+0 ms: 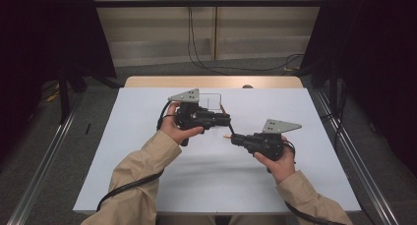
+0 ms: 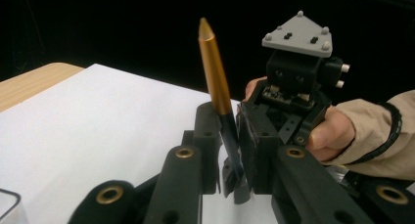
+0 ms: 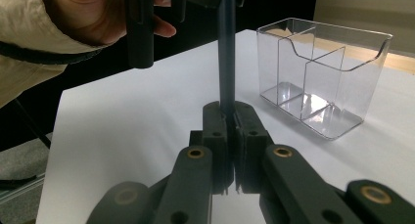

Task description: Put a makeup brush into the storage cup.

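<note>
Pads of the left gripper (image 2: 227, 136) pressed in from both sides on the dark barrel of a pen (image 2: 215, 67), no gap to be seen between pad and barrel. Above that pinch, the pen's golden section rising tilted to a pointed tip, seen in the left gripper view. Low on the same barrel, a second pinch: pads of the right gripper (image 3: 230, 121) squeezed onto the dark shaft, jaws nearly meeting around it, with the shaft running straight up from them in the right gripper view toward the other gripper above.

Held so at two places, off the table (image 1: 147, 151), over its middle, spanning the short stretch between the two gripper tips in the high view. Just beside and behind the left gripper, a clear plastic container (image 3: 337, 53) standing upright on the white surface, split by clear walls into compartments, apart from the pen.

Farther out, the left hand (image 1: 174, 126) wrapped round its gripper's handle, and the right hand (image 1: 275, 161) likewise; grey three-cornered plates on top of both. Beige sleeves (image 1: 142, 176) entering from the near edge, black cables trailing back along them. Beyond the white sheet, a strip of bare wood (image 1: 211, 81) at the table's far edge.
</note>
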`<state>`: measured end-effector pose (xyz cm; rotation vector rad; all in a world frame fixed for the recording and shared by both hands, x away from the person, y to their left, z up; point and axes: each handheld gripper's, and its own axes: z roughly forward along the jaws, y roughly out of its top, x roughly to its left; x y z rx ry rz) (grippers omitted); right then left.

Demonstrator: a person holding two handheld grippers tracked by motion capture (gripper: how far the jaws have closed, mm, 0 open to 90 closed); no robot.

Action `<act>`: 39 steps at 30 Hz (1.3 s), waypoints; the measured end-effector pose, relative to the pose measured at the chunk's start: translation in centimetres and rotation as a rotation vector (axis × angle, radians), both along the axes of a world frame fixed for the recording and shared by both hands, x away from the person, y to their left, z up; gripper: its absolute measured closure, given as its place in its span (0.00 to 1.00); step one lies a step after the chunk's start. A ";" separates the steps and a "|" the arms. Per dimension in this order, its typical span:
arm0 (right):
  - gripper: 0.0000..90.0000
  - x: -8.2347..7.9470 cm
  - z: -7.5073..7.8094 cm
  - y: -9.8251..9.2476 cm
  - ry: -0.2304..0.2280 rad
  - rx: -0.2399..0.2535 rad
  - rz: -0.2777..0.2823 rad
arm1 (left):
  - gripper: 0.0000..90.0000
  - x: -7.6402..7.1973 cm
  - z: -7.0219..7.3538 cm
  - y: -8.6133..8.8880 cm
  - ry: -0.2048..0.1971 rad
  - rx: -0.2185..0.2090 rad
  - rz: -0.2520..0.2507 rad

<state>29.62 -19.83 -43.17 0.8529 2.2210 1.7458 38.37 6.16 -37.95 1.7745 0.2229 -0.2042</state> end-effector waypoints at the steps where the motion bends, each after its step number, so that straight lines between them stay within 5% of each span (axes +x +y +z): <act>1: 0.95 0.0 0.0 0.0 0.000 0.000 0.000 | 0.89 0.0 0.0 0.0 0.000 0.000 0.000; 12: 0.95 0.1 -0.1 0.4 0.008 0.015 -0.003 | 0.93 -0.3 -0.4 -0.6 0.044 -0.072 0.012; 23: 0.95 0.3 0.1 0.7 0.005 0.032 -0.014 | 0.93 -0.5 -0.7 -0.8 0.040 -0.139 0.041; 39: 0.94 0.3 0.2 1.1 0.014 0.039 -0.004 | 0.93 -0.8 -1.0 -0.9 0.041 -0.169 0.056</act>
